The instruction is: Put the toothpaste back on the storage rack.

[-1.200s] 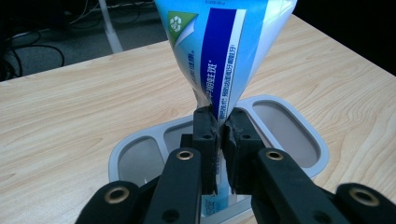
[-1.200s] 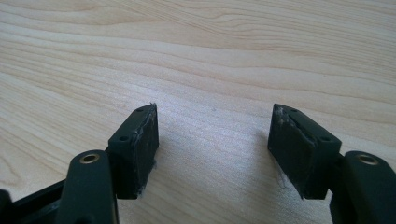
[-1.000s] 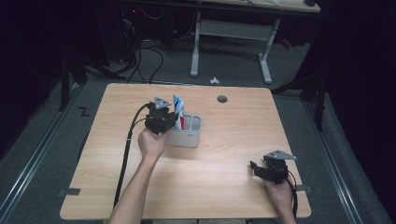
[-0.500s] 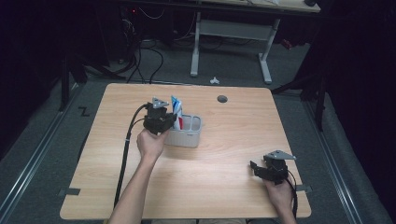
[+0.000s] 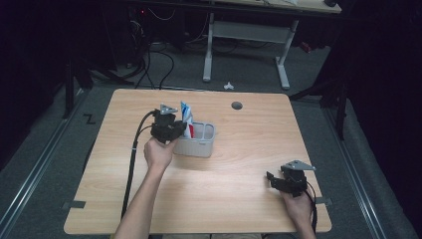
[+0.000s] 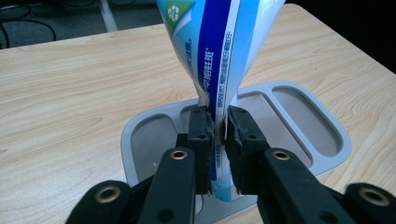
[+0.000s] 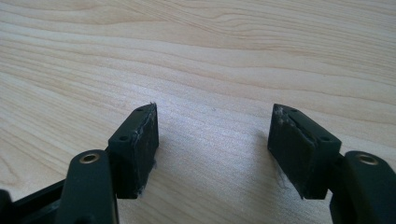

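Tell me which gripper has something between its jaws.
The left gripper: its jaws, just opening, flank the toothpaste tube standing in the grey organiser. The right gripper gapes over bare table.

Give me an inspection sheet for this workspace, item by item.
Surface: light wooden table, with a round grommet hole near the far edge.
Job's things: toothpaste tube standing in the grey holder.
Clutter: nothing seen.
Grippers: left gripper, jaws just easing open, tube between the pads; right gripper open, resting low over bare wood.
Cables: black cable trailing from the left gripper.
Surroundings: dark room, grey floor, a desk frame and floor wires behind.
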{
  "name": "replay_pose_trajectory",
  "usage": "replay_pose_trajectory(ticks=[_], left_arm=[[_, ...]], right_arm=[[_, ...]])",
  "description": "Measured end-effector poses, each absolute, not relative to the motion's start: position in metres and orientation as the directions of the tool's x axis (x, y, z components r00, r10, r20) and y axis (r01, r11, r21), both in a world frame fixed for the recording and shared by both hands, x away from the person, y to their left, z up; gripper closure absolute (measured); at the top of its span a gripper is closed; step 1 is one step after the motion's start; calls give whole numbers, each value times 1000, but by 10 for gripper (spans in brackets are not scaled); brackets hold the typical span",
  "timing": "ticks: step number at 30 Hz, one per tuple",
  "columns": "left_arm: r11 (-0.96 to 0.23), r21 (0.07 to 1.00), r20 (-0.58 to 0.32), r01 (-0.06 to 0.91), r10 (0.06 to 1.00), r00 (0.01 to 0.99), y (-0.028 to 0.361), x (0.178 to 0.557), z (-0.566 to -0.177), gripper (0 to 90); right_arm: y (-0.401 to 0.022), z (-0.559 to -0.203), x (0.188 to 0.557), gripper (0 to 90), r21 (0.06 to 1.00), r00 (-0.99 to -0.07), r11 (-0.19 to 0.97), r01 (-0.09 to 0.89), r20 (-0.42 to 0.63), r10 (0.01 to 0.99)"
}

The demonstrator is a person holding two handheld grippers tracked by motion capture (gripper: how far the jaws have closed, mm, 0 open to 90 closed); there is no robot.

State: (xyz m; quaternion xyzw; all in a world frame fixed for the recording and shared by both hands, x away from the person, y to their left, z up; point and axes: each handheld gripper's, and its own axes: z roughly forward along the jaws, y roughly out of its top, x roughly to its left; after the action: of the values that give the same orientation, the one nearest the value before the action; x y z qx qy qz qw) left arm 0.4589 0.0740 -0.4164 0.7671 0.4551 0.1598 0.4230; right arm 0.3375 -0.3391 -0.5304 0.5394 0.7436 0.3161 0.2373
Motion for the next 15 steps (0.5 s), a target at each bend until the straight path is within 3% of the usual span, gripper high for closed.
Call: replay_pose_trajectory(ticks=[15], left_arm=[[-239,798,-128,553,830,543,75,458,-418,692]], right_arm=[[-339,-530,338,339,726,-307,221,651,-15,952]])
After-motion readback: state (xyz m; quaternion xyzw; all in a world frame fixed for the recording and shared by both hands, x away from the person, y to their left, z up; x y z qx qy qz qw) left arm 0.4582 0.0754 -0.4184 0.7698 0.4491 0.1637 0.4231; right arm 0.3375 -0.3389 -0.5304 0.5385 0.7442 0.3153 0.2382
